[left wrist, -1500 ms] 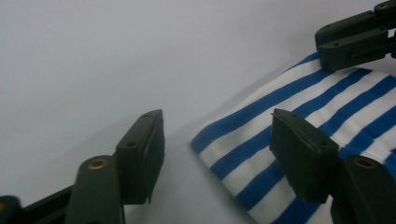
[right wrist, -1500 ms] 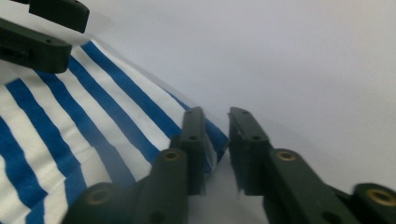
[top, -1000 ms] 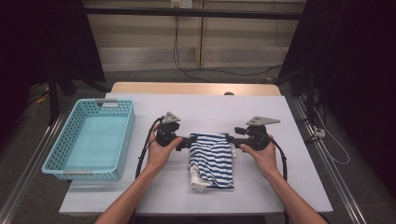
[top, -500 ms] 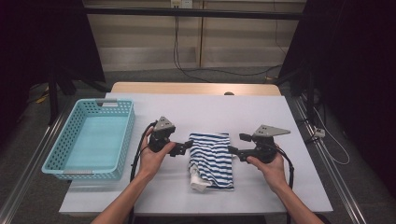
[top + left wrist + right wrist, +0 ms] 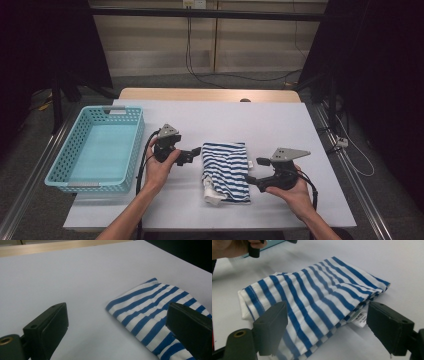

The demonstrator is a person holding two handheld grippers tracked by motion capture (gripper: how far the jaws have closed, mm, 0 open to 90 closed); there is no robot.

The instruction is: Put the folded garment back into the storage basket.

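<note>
Folded striped cloth (image 5: 226, 170) flat at frame centre on bench (image 5: 280, 125). Left tongs (image 5: 192, 154) gaping, empty, beside cloth's left edge. Right tongs (image 5: 253, 170) just widened, empty, at right edge.

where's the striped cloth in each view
high view: striped cloth folded mid-table, between both grippers.
left gripper view: lower right, behind the right-hand jaw.
right gripper view: centre, beyond both jaws.
shared landmark: white table.
</note>
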